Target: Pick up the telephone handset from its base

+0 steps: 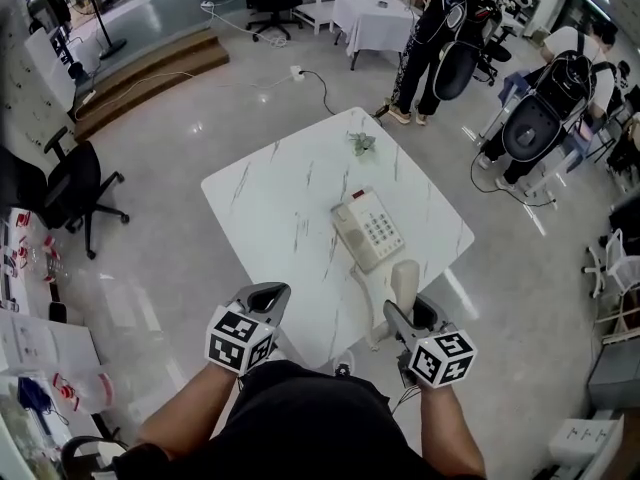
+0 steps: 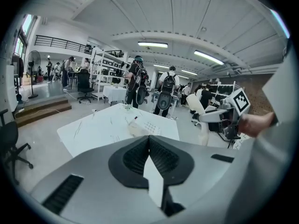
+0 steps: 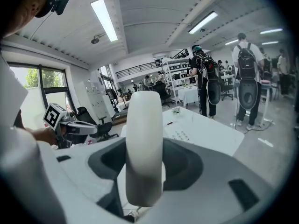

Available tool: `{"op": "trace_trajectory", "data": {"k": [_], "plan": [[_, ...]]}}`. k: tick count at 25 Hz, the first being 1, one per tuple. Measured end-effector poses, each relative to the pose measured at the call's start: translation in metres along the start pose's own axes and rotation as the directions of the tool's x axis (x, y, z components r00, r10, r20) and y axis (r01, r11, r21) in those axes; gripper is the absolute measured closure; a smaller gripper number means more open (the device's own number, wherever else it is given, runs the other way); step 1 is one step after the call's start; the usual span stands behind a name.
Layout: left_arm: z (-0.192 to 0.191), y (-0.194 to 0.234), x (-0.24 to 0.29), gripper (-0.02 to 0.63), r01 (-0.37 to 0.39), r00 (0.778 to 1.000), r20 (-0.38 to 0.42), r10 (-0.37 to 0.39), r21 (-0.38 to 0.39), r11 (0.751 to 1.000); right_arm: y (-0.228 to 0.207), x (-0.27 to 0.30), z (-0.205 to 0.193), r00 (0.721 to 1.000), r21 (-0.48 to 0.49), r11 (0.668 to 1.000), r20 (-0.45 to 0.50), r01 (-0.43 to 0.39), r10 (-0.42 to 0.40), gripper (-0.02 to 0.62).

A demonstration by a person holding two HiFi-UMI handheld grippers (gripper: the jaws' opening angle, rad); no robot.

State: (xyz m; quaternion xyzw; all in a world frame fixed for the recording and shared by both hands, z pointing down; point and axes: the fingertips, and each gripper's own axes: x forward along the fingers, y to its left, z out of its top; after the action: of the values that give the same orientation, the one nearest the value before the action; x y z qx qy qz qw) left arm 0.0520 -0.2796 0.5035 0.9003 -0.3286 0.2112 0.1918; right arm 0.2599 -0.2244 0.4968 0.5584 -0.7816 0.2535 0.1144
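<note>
A cream telephone base (image 1: 368, 230) with a keypad lies on the white marble table (image 1: 280, 198), right of centre. Its cream handset (image 1: 404, 281) is off the base and stands upright over the table's near edge, with my right gripper (image 1: 405, 313) shut on its lower part. In the right gripper view the handset (image 3: 145, 148) fills the space between the jaws, and the base (image 3: 180, 134) lies beyond it. A curly cord (image 1: 362, 293) runs from base to handset. My left gripper (image 1: 265, 296) hovers at the near left edge, shut and empty.
A small plant sprig (image 1: 361, 143) lies near the table's far corner. A black office chair (image 1: 70, 188) stands to the left, wooden steps (image 1: 150, 73) behind it. People with backpacks (image 1: 430, 28) stand beyond the table, and more equipment crowds the right side.
</note>
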Motion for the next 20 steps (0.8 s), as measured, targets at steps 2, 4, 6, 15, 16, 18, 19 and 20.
{"op": "trace_trajectory", "data": {"k": [2, 4, 6, 15, 16, 18, 19, 20], "plan": [[-0.0016, -0.0012, 0.0000, 0.602, 0.004, 1.000, -0.002, -0.004, 0.002, 1.000, -0.0011, -0.0004, -0.0046, 1.000, 0.001, 1.000, -0.006, 0.005, -0.005, 0.379], [-0.0013, -0.0022, 0.0002, 0.601, 0.005, 1.000, 0.001, -0.005, 0.002, 1.000, -0.0030, -0.0007, -0.0069, 1.000, 0.004, 1.000, -0.008, 0.011, -0.011, 0.379], [0.0006, -0.0024, 0.0000, 0.601, 0.005, 1.000, 0.006, -0.005, 0.002, 1.000, -0.0042, -0.0009, -0.0069, 1.000, 0.010, 1.000, -0.007, 0.013, -0.013, 0.379], [0.0001, -0.0023, -0.0024, 0.601, 0.003, 1.000, 0.013, -0.002, -0.006, 1.000, -0.0005, -0.0004, -0.0081, 1.000, 0.018, 1.000, -0.013, 0.001, -0.001, 0.379], [-0.0009, -0.0025, -0.0022, 0.601, 0.003, 1.000, 0.011, -0.003, -0.006, 1.000, 0.0006, 0.0001, -0.0085, 1.000, 0.018, 1.000, -0.013, -0.005, 0.005, 0.379], [-0.0025, -0.0030, -0.0023, 0.601, 0.003, 1.000, 0.008, -0.003, -0.005, 1.000, 0.0034, 0.0011, -0.0086, 1.000, 0.010, 1.000, -0.012, -0.017, 0.017, 0.379], [-0.0028, -0.0034, -0.0023, 0.601, 0.003, 1.000, 0.007, -0.003, -0.004, 1.000, 0.0047, 0.0017, -0.0084, 1.000, 0.004, 1.000, -0.012, -0.021, 0.021, 0.379], [-0.0029, -0.0039, -0.0023, 0.601, 0.004, 1.000, 0.006, -0.004, -0.003, 1.000, 0.0057, 0.0021, -0.0081, 1.000, 0.001, 1.000, -0.013, -0.024, 0.024, 0.379]]}}
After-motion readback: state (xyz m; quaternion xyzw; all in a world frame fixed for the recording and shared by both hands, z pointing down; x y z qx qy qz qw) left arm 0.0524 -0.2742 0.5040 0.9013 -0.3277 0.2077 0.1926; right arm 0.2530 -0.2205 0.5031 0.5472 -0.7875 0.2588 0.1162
